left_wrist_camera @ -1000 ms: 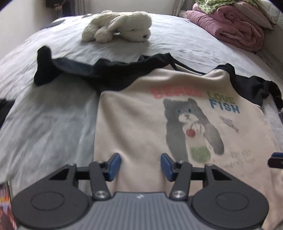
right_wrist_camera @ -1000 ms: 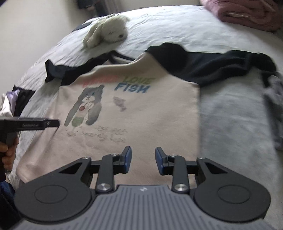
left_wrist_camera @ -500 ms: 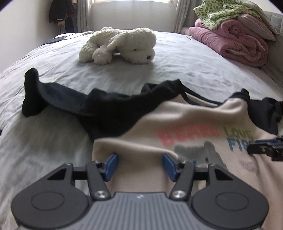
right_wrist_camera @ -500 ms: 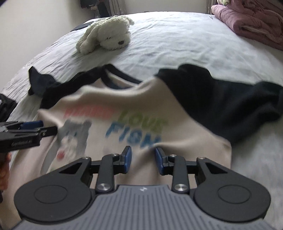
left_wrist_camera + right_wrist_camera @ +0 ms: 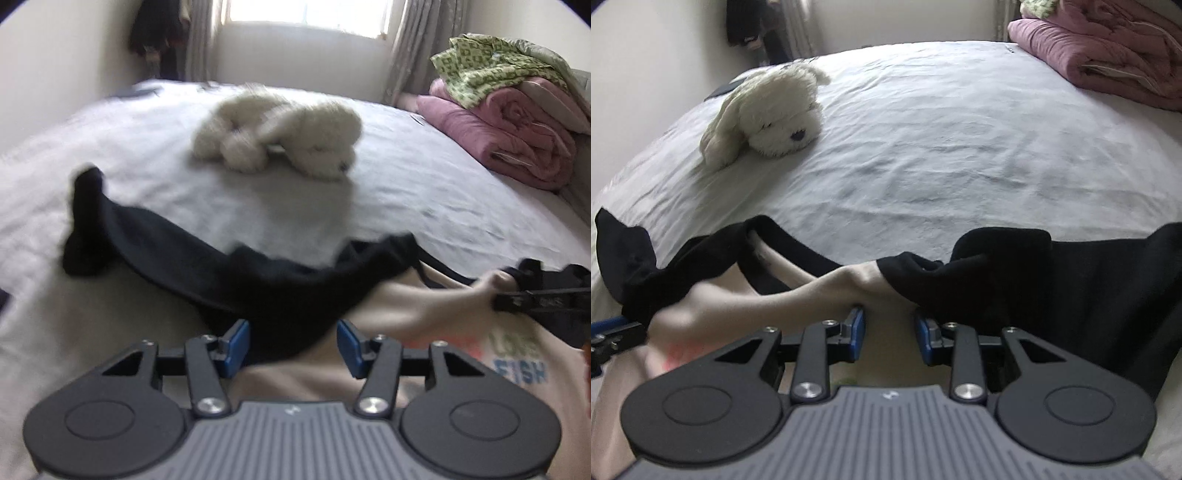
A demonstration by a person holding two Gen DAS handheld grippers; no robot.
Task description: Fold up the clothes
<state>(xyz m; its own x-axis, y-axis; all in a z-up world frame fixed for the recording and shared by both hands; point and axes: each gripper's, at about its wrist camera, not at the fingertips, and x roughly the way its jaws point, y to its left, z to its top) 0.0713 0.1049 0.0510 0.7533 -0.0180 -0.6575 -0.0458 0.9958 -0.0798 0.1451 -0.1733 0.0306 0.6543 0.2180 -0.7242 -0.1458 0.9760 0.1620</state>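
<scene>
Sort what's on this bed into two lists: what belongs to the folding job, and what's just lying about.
Part of the job:
- beige shirt with black sleeves, spread on the bed
- left gripper, open over the shirt
- right gripper, open over the shirt

Just lying about:
- white plush dog
- pink folded blanket
- green patterned cloth on top of it
- dark clothes hanging in the far corner

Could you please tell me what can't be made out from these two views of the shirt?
- Left wrist view: shirt print cut off by the right edge and the left hand-held gripper; motion blur.
- Right wrist view: print hidden behind the right hand-held gripper.
- Hem: outside both views.
</scene>
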